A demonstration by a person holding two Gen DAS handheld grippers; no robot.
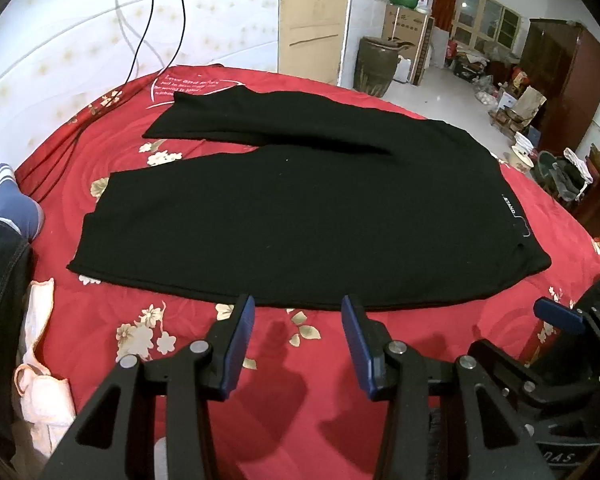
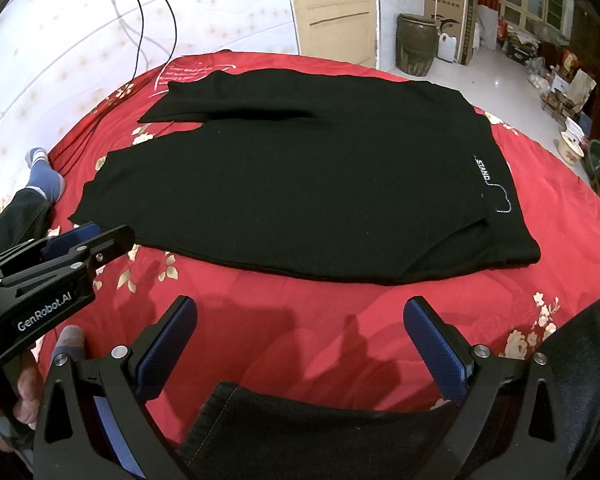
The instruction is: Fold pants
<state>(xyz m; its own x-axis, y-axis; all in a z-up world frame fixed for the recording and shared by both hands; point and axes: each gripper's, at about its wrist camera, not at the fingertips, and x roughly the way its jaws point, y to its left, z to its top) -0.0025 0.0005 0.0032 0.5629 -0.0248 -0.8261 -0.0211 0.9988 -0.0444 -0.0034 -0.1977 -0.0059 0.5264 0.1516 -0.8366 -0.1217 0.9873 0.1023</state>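
Black pants (image 1: 300, 216) lie flat on a red floral bedspread (image 1: 308, 368), waistband at the right with a white "STAND" label (image 1: 510, 206), the two legs pointing left. They also show in the right wrist view (image 2: 300, 184). My left gripper (image 1: 298, 308) is open and empty, its blue pads just short of the pants' near edge. My right gripper (image 2: 300, 312) is open wider and empty, a little back from the near hem. The left gripper (image 2: 80, 240) shows at the left of the right wrist view, the right gripper (image 1: 556, 314) at the right edge of the left wrist view.
A person's leg in dark jeans with a blue sock (image 1: 12, 200) rests at the bed's left edge. A pale cloth (image 1: 40, 380) lies at the near left. Black cables (image 1: 140, 40) run along the white wall. Cluttered floor, a jar (image 1: 374, 66) and wardrobe stand beyond the bed.
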